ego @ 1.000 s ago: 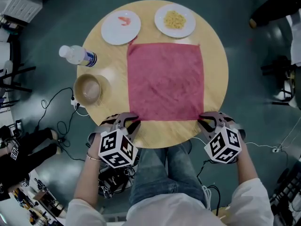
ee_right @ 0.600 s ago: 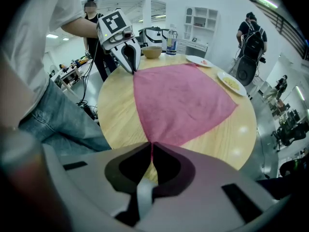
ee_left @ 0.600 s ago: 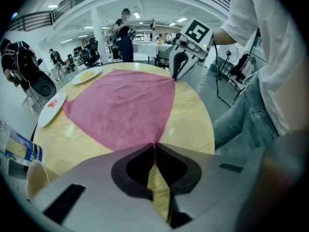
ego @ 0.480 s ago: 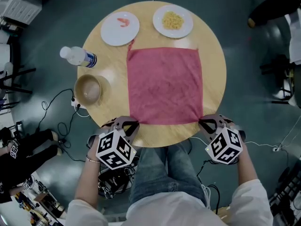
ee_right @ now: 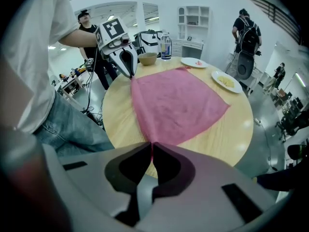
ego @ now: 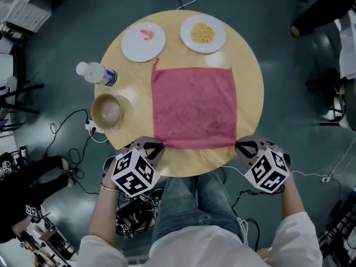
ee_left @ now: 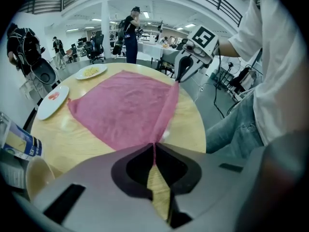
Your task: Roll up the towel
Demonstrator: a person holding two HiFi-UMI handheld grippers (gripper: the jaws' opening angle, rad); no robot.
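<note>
A pink towel (ego: 194, 107) lies spread flat on the round wooden table (ego: 250, 93), its near edge close to the table's rim. My left gripper (ego: 155, 147) is shut on the towel's near left corner, and my right gripper (ego: 240, 146) is shut on its near right corner. In the left gripper view the pink towel (ee_left: 125, 103) runs to a thin point pinched between the left gripper's (ee_left: 154, 148) jaws, with the right gripper (ee_left: 179, 77) across from it. In the right gripper view the towel (ee_right: 176, 103) tapers into the right gripper (ee_right: 151, 145), with the left gripper (ee_right: 129, 74) opposite.
Beyond the towel stand a white plate with a shrimp (ego: 143, 41) and a white plate with noodles (ego: 203, 33). A water bottle (ego: 96, 73) lies at the left, with a tan bowl (ego: 108, 110) nearer me. Cables run over the floor; people stand in the background.
The towel's far edge has drawn back from the two plates toward me, and the towel looks shorter. Both grippers stay at its near corners.
</note>
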